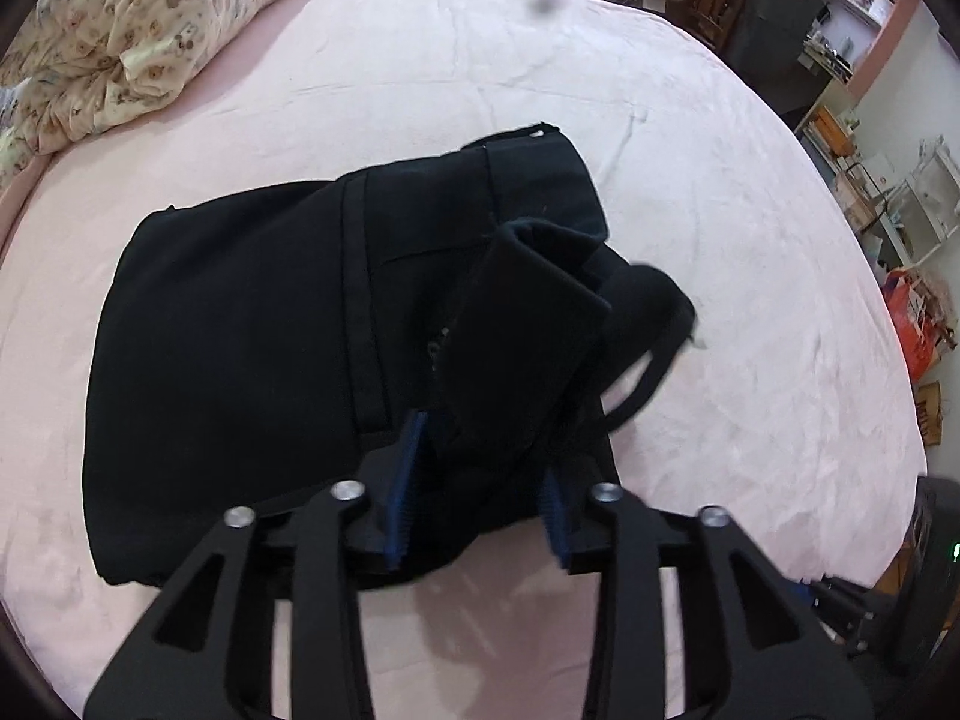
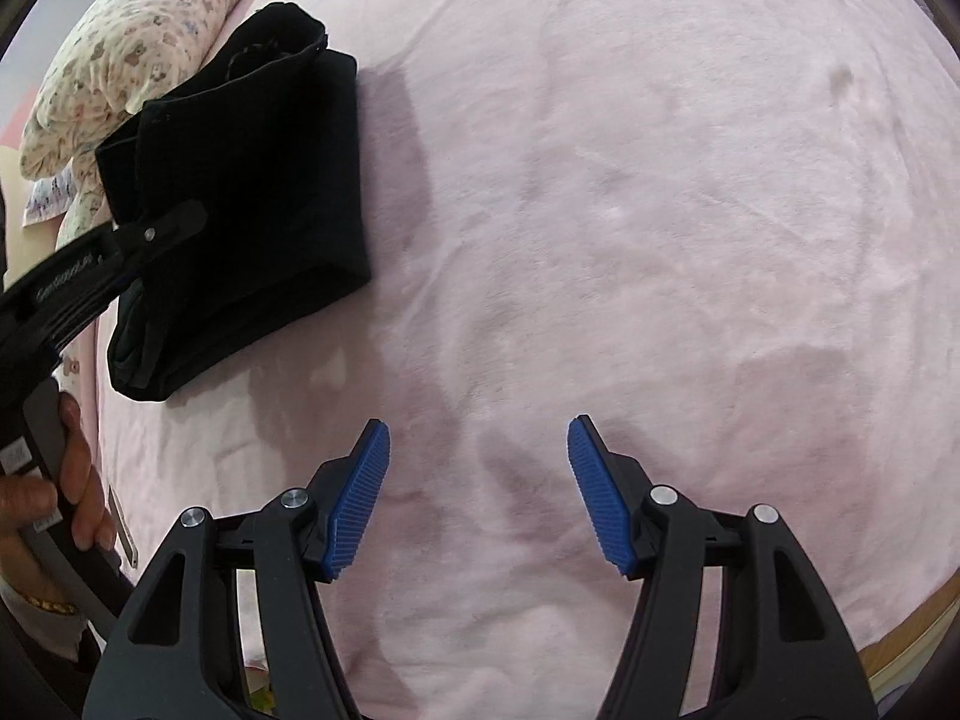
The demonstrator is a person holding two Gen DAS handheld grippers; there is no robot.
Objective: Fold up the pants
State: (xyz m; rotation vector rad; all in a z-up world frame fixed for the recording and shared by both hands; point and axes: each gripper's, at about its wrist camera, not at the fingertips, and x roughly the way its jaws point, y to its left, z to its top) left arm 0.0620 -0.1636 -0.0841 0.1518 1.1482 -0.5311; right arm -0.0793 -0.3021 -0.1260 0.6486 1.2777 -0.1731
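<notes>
On the pink bed (image 1: pixel 690 180), with your left tongs (image 1: pixel 480 480) pinching a raised flap of the folded black pants (image 1: pixel 240 330) and your right tongs (image 2: pixel 477 492) spread over bare sheet, lay that flap flat across the bundle before letting go, I judge.

The left wrist cam sits right over the black pants (image 1: pixel 288 324), super close, looking down and forward across the pink bed (image 1: pixel 690 192) toward the cluttered shelves (image 1: pixel 840 60). The right wrist cam hangs over bare sheet, aimed mostly straight down. Both views share the pants, the pink bed and the floral pillow (image 2: pixel 138 42).
</notes>
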